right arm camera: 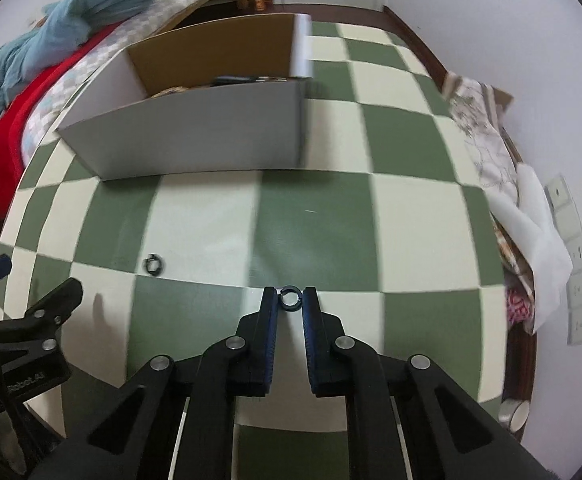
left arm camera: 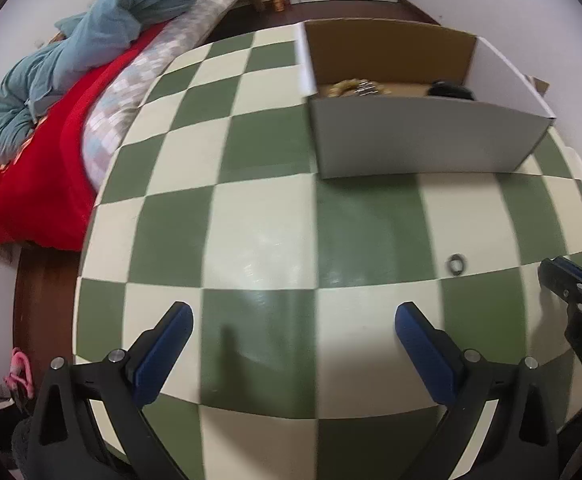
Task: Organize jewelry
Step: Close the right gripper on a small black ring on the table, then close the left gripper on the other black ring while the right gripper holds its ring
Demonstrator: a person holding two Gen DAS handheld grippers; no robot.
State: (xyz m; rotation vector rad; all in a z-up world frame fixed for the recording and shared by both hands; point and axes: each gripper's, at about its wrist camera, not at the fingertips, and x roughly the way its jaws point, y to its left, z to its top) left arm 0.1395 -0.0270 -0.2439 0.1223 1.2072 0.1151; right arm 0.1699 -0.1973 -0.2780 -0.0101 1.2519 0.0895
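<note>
A small dark ring [right arm camera: 289, 309] sits between the tips of my right gripper [right arm camera: 289, 297], whose blue pads press on it from both sides just above the checked table [right arm camera: 411, 216]. A second dark ring [left arm camera: 456, 264] [right arm camera: 153, 265] lies flat on a cream square between the two grippers. My left gripper [left arm camera: 293, 320] hangs wide open over the table with nothing between its fingers, left of that ring. The right gripper [left arm camera: 563, 280] also shows at the right edge of the left wrist view. A white cardboard box [left arm camera: 427, 140] [right arm camera: 195, 128] at the back holds jewellery pieces.
The green and cream checked cloth covers a round-looking table. A bed with red and blue bedding [left arm camera: 51, 128] lies beyond the left edge. Folded cloth and white foam [right arm camera: 527, 208] lie along the right edge by a wall with sockets.
</note>
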